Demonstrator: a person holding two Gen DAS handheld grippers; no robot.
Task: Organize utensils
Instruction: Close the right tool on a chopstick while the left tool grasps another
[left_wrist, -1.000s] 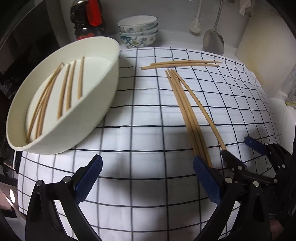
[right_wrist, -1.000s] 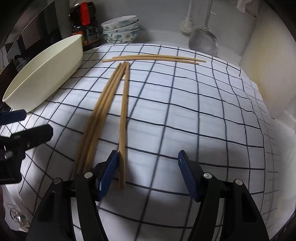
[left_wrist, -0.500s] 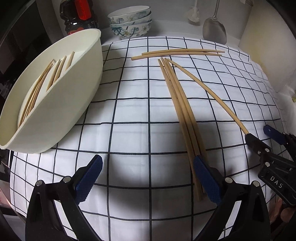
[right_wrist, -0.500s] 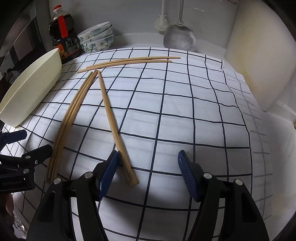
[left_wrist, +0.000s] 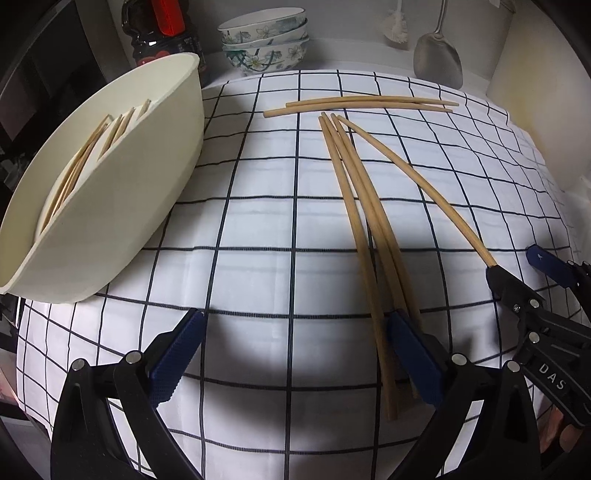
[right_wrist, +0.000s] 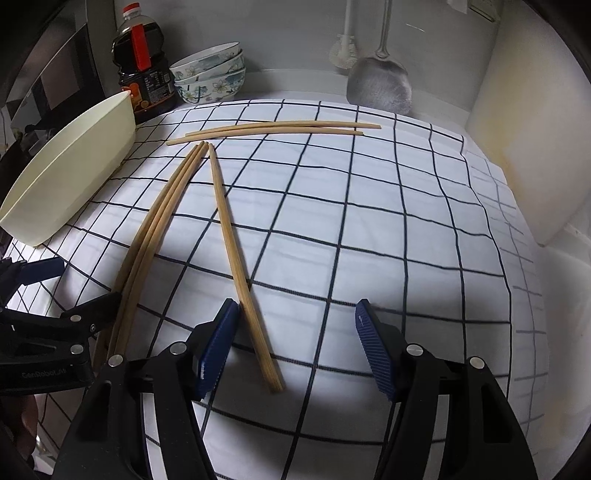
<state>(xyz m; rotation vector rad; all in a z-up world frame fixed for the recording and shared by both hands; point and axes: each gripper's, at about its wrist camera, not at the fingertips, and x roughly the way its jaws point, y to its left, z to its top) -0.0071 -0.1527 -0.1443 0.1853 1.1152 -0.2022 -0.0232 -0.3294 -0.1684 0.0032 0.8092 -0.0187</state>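
Observation:
Three wooden chopsticks (left_wrist: 365, 229) lie bundled on the checked cloth, with their near ends by my left gripper's right finger. A single chopstick (right_wrist: 236, 258) is fanned out from them, and its near end lies just inside my right gripper's left finger. Two more chopsticks (left_wrist: 362, 102) lie crosswise at the back. A cream oval basin (left_wrist: 122, 206) at the left holds several chopsticks (left_wrist: 81, 166). My left gripper (left_wrist: 295, 354) is open and empty. My right gripper (right_wrist: 295, 347) is open, low over the cloth, and also shows in the left wrist view (left_wrist: 517, 266).
A checked cloth (right_wrist: 369, 221) covers the counter. At the back stand a dark sauce bottle (right_wrist: 142, 66), stacked floral bowls (right_wrist: 210, 74), a metal spatula (right_wrist: 380, 85) and a brush (right_wrist: 343, 48). A cream wall (right_wrist: 524, 129) bounds the right side.
The right gripper has swung the single chopstick's near end out to the right, away from the bundle. Both grippers have drawn back slightly and stayed open.

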